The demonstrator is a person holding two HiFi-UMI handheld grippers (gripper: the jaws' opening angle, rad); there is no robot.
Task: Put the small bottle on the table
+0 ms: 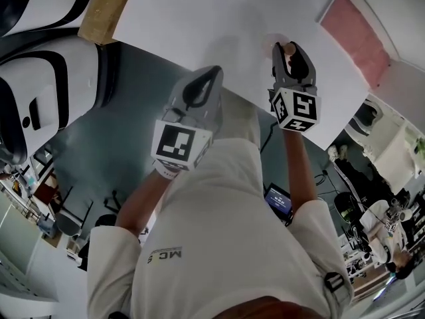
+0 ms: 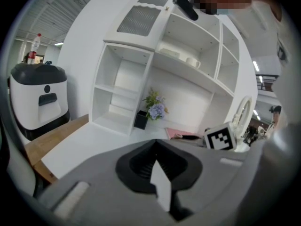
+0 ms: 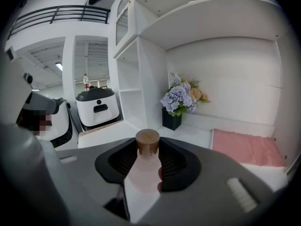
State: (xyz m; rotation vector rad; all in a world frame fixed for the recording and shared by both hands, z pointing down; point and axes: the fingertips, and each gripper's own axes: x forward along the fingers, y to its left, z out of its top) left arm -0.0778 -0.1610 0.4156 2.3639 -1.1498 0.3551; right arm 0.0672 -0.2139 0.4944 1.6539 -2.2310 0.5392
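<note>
Bottle just inside table edge

The head view looks steeply down on the left claw and the right claw. Each gripper view sits close behind its own claw and faces forward; both share the purple flowers in a black pot ahead.

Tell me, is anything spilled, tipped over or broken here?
Nothing stands out. The small bottle is held in the right gripper with its brown cap on and no spill. The flowers stand straight in their dark pot, and the pink mat lies flat.
</note>
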